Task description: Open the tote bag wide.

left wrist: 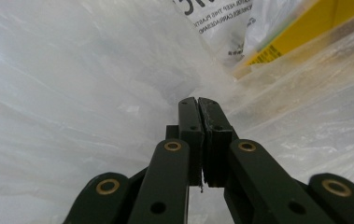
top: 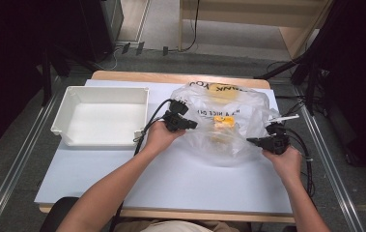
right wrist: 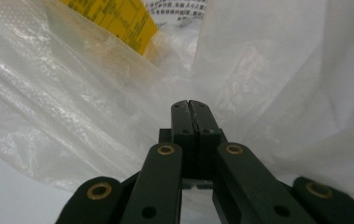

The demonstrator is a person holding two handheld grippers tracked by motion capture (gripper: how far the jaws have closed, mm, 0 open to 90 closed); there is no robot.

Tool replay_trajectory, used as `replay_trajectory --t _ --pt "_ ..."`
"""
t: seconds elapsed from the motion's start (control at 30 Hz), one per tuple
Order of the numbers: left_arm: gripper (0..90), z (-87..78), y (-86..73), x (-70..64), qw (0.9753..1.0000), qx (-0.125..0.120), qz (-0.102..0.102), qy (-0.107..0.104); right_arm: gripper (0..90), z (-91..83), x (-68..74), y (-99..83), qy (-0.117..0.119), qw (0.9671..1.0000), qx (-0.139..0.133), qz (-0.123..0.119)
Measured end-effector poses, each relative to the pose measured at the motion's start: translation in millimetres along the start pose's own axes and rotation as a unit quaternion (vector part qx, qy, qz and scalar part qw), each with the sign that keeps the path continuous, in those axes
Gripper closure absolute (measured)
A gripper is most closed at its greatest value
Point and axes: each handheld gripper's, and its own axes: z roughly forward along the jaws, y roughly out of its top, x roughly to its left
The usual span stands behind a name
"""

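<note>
- A clear plastic bag lies on the tabletop, right of centre and towards the far edge, with black print across its upper part.
- Inside the bag sits a yellow pack, seen through the film near the bag's middle; a second pale yellow thing lies at the bag's far end, too blurred to name.
- The left tongs are at the bag's left edge. In the left gripper view the left tongs have their jaws pressed together, with the bag film bunched at the tips; they appear clamped on the bag.
- The right tongs meet the bag's right near edge. In the right gripper view the right tongs are likewise together, the bag folding in around the tips; they seem to pinch the film.
- The yellow pack shows at upper right in the left gripper view, and the pack at upper left in the right gripper view.
- A white tray stands left of the bag, close beside the left hand.
- The right hand is at the bag's near right.
</note>
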Motion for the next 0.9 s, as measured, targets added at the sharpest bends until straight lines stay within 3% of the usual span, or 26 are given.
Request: replay_trajectory --t 0.1,0.17,0.27,0.5,0.7,0.73,0.8,0.9 --pt "89.2 -1.2 -3.7 -0.4 0.9999 0.005 0.008 0.007 90.0 -0.9 1.4 -5.0 -0.008 0.9999 0.01 -0.004" --pt "89.1 -1.0 -4.6 3.8 1.0 0.001 -0.002 0.009 90.0 -0.1 -2.5 -7.0 -0.008 0.9999 0.005 -0.006" --pt "89.5 -0.4 -3.5 12.2 0.9997 -0.011 -0.022 0.007 90.0 1.1 -11.0 -7.8 -0.015 0.9998 0.0 0.013" --pt "90.0 7.1 -3.3 19.0 0.9995 -0.005 -0.029 0.013 90.0 4.4 -17.1 -6.3 -0.031 0.9993 -0.002 0.021" --pt "90.0 -13.3 1.8 3.0 0.9998 -0.019 -0.006 -0.003 90.0 -17.4 -1.7 -2.9 -0.022 0.9994 -0.027 -0.002" --pt "90.0 -17.2 3.0 -0.1 0.9997 -0.02 -0.006 -0.013 90.0 -21.8 0.6 -1.7 -0.02 0.9994 -0.028 -0.005" --pt "90.0 -25.5 5.0 -6.7 0.9995 -0.027 -0.012 -0.008 90.0 -30.3 6.2 0.5 -0.017 0.9992 -0.036 -0.01" --pt "90.0 -37.4 9.2 -12.2 0.9994 -0.032 0.009 -0.011 90.0 -42.7 16.8 5.3 -0.011 0.9987 -0.042 -0.026"
